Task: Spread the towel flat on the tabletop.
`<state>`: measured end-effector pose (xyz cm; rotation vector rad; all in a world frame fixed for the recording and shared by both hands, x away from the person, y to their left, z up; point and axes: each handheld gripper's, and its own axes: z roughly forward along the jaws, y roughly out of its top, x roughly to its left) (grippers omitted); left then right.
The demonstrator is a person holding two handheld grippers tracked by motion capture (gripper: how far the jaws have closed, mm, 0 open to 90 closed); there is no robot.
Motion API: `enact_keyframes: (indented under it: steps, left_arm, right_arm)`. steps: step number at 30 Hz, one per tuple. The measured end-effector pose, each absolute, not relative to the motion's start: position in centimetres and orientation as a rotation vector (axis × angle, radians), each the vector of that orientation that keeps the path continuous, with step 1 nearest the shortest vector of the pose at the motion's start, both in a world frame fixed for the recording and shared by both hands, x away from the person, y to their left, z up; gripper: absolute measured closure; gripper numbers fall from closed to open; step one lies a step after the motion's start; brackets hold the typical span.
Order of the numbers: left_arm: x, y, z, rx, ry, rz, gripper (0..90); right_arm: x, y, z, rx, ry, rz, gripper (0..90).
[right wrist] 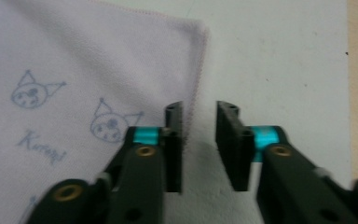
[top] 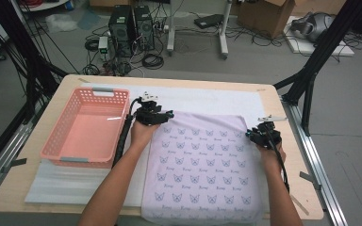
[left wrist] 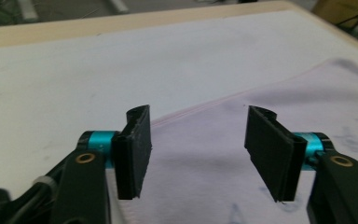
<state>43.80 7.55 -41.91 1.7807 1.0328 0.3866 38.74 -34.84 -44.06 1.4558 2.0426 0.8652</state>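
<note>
A pale lilac cloth [top: 202,160] printed with small cat faces lies flat on a white mat [top: 207,101]. Its near edge hangs at the table's front. My left gripper [top: 165,115] hovers at the cloth's far left corner. In the left gripper view its jaws [left wrist: 198,140] stand wide open over the cloth's hem [left wrist: 307,93], with nothing pinched. My right gripper [top: 259,132] sits low at the cloth's right edge, near the far right corner. In the right gripper view the jaws [right wrist: 200,126] are open by a narrow gap. The cloth [right wrist: 98,60] ends just beside the left pad.
A pink plastic basket [top: 56,134] stands empty on the left of the wooden table [top: 292,160]. The white mat reaches beyond the cloth at the far side and to the left. Black frame posts, computers and cables stand on the floor past the table.
</note>
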Motion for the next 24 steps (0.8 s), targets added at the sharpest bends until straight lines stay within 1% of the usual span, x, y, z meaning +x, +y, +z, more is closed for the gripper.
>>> enact_keyframes:
  steps: [1,3,4,6,8,10,12,14,17,19,22,24]
  left_arm:
    - [43.4,7.5,-41.7,1.777,1.009,0.374,36.9]
    - [42.7,7.4,-41.2,1.762,0.974,0.354,30.1]
    - [42.0,7.4,-41.0,1.742,0.949,0.36,29.4]
    - [41.0,7.2,-40.7,1.738,0.915,0.358,27.2]
    - [40.0,7.2,-40.5,1.743,0.891,0.348,19.7]
    - [39.0,7.4,-40.2,1.724,0.87,0.341,19.4]
    - [38.1,7.8,-39.7,1.702,0.848,0.346,19.3]
    - [37.2,8.1,-39.3,1.678,0.837,0.341,18.5]
    - [36.2,8.5,-39.0,1.662,0.821,0.311,18.5]
    - [35.7,8.6,-38.9,1.665,0.797,0.32,18.6]
    - [35.0,8.6,-39.0,1.629,0.759,0.363,17.6]
    - [34.7,8.7,-39.0,1.639,0.752,0.392,17.7]
  right_arm:
    - [38.5,-35.1,-43.8,1.459,2.046,0.892,58.3]
    - [37.7,-35.5,-42.8,1.447,2.051,0.949,49.0]
    - [37.0,-35.8,-42.2,1.443,2.035,0.985,45.2]
    - [35.5,-36.3,-41.4,1.432,2.017,1.079,39.3]
    - [33.9,-36.6,-40.9,1.396,2.025,1.136,32.9]
    - [32.3,-36.6,-40.6,1.348,2.031,1.168,26.2]
    - [30.7,-36.4,-40.4,1.29,2.056,1.204,24.1]
    - [29.3,-36.1,-40.3,1.255,2.052,1.231,20.3]
    - [27.9,-35.5,-40.0,1.187,2.07,1.207,20.2]
    - [27.4,-35.3,-40.0,1.156,2.08,1.201,20.0]
    - [27.7,-35.2,-40.3,1.155,2.093,1.188,18.6]
    - [27.9,-35.3,-40.4,1.164,2.093,1.187,18.4]
